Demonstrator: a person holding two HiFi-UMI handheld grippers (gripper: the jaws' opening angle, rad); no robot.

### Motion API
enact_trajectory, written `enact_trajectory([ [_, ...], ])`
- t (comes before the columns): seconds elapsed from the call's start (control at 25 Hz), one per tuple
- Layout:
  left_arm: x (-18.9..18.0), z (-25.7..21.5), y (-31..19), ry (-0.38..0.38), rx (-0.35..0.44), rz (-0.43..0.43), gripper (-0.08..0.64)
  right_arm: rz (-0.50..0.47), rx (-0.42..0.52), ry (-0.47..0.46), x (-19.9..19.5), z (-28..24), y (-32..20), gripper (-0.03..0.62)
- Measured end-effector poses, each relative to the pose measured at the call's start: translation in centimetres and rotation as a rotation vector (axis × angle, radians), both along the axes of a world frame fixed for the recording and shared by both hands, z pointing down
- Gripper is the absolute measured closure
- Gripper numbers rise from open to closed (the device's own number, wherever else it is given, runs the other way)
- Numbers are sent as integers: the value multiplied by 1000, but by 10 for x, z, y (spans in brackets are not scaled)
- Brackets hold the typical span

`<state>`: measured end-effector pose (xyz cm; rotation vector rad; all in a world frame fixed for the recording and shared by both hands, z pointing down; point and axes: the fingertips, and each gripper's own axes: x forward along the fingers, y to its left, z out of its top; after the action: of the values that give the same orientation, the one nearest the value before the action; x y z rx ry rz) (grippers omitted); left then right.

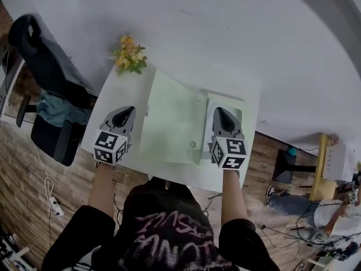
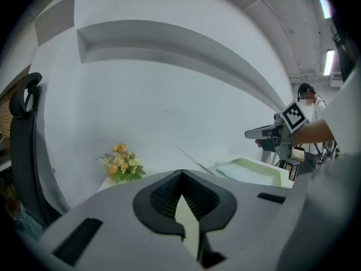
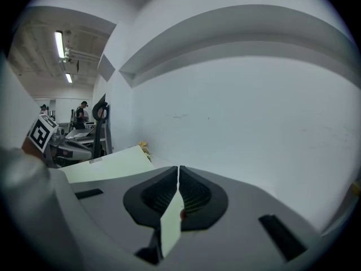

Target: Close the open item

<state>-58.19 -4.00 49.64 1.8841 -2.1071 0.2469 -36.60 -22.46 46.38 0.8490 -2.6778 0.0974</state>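
An open pale green document case lies on the white table [image 1: 118,92]. Its big lid flap [image 1: 169,123] with a round snap stands raised in the middle, and its shallow tray [image 1: 240,109] lies to the right. My left gripper [image 1: 128,112] hovers over bare table left of the flap, jaws shut and empty. Over the tray's near part my right gripper [image 1: 219,113] is likewise shut on nothing. The left gripper view shows the tray [image 2: 248,171] and the right gripper [image 2: 265,133] beyond my left gripper [image 2: 181,174]. The right gripper view shows the flap [image 3: 107,165] left of my right gripper [image 3: 178,169].
A small bunch of yellow flowers [image 1: 130,54] stands at the table's far left corner against the white wall. A black office chair [image 1: 51,78] is just left of the table. Another person [image 1: 293,203] is on the floor to the right.
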Motion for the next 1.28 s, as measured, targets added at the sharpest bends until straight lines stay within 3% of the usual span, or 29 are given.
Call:
enact_trajectory([
  [0.2,11,14,-11,17,-24,31,546,13,-7,-9,7,3,-9,566],
  [0.44,40,21,-24,24,-22,126,546,44,-17,7,32,12,-13,566],
  [0.68,69,11,-43,14,-4,220,545,79,-20,4,56,13,-21,566],
  [1.04,103,-13,-73,39,57,277,545,136,-24,-28,99,9,-37,566],
  [1.28,139,-24,-94,7,65,352,545,183,-27,-41,137,9,-43,566],
])
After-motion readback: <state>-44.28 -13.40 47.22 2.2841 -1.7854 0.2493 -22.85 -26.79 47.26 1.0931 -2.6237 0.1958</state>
